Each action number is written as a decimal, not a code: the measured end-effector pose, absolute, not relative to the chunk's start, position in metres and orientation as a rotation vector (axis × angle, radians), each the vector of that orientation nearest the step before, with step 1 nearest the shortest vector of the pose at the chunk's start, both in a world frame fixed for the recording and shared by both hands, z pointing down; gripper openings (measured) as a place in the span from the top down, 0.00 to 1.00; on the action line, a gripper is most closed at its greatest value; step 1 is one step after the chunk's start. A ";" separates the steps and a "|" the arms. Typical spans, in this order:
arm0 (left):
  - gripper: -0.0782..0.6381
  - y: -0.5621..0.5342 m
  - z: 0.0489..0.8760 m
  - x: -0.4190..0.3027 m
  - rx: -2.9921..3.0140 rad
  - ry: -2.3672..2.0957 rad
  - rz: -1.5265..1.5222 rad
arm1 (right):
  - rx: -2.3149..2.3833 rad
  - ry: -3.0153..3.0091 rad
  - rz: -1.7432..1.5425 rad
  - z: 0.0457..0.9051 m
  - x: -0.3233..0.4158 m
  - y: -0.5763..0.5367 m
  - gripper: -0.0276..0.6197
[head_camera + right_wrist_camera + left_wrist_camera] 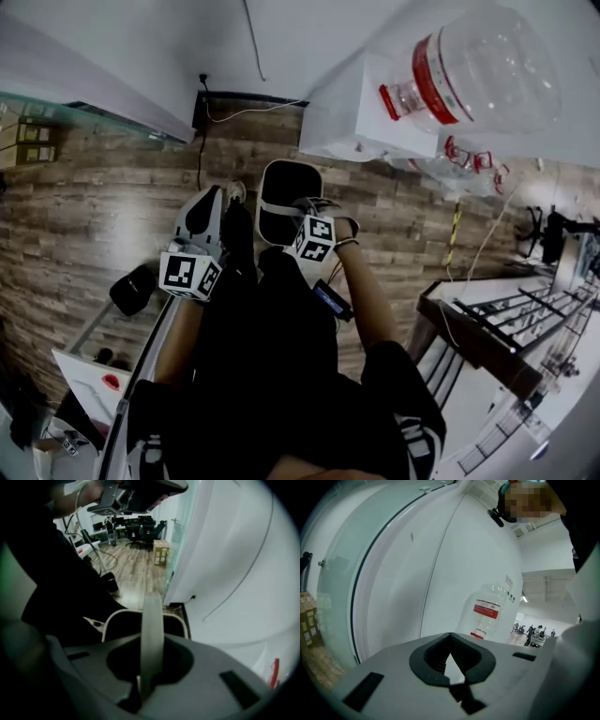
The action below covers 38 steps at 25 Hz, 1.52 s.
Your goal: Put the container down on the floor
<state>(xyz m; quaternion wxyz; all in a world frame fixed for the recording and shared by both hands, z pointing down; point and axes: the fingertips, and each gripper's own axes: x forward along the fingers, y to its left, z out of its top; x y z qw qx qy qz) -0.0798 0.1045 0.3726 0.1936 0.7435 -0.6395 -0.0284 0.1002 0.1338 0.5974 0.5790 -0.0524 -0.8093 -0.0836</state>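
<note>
**Status: Container Held by Its Handle**

1. My right hand-held gripper (151, 641) is clamped on the pale handle (152, 613) of the container (123, 620). The handle band runs upright between the two jaws.
2. The container is black with a white rim. In the head view it is low over the wood floor (112, 187), close to the white wall (309, 37). No view shows whether its base touches the floor.
3. My left hand-held gripper (450, 637) has its jaws together, with nothing between them. It points at the white wall, apart from the container.
4. A large clear bottle (478, 70) with a red label sits neck-first on a white unit (356, 122), to the right of the container.
</note>
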 end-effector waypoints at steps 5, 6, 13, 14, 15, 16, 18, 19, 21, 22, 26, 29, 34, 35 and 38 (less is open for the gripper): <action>0.85 0.065 0.384 -0.088 2.132 -1.729 -0.029 | -0.102 -1.901 -0.158 0.632 0.087 0.106 0.90; 0.85 0.059 0.387 -0.088 2.134 -1.721 -0.025 | -0.099 -1.900 -0.159 0.640 0.086 0.101 0.90; 0.85 0.016 0.427 -0.086 2.166 -1.650 0.001 | -0.102 -1.864 -0.157 0.719 0.070 0.066 0.90; 0.85 0.010 0.434 -0.087 2.166 -1.643 0.004 | -0.101 -1.858 -0.157 0.731 0.068 0.060 0.90; 0.85 0.005 0.441 -0.087 2.164 -1.636 0.005 | -0.100 -1.851 -0.156 0.744 0.067 0.053 0.90; 0.85 0.001 0.448 -0.087 2.160 -1.628 0.003 | -0.097 -1.845 -0.150 0.756 0.066 0.048 0.90; 0.85 -0.005 0.464 -0.088 2.151 -1.606 0.001 | -0.090 -1.837 -0.138 0.781 0.065 0.039 0.90; 0.85 -0.007 0.472 -0.088 2.146 -1.595 0.002 | -0.087 -1.834 -0.137 0.793 0.064 0.034 0.90; 0.85 -0.011 0.488 -0.087 2.136 -1.577 0.008 | -0.088 -1.831 -0.145 0.813 0.060 0.024 0.90; 0.85 -0.014 0.496 -0.086 2.130 -1.572 0.010 | -0.089 -1.827 -0.153 0.823 0.060 0.018 0.90; 0.85 -0.030 0.518 -0.086 2.138 -1.576 -0.024 | -0.083 -1.804 -0.164 0.868 0.062 -0.006 0.90; 0.85 -0.037 0.537 -0.090 2.111 -1.558 0.005 | -0.069 -1.793 -0.151 0.896 0.061 -0.024 0.90; 0.85 -0.047 0.558 -0.100 2.090 -1.552 -0.007 | -0.052 -1.787 -0.168 0.934 0.059 -0.055 0.90; 0.85 -0.049 0.565 -0.102 2.087 -1.550 -0.007 | -0.051 -1.783 -0.173 0.941 0.058 -0.061 0.90; 0.85 -0.057 0.579 -0.107 2.074 -1.544 0.003 | -0.050 -1.769 -0.174 0.961 0.056 -0.076 0.90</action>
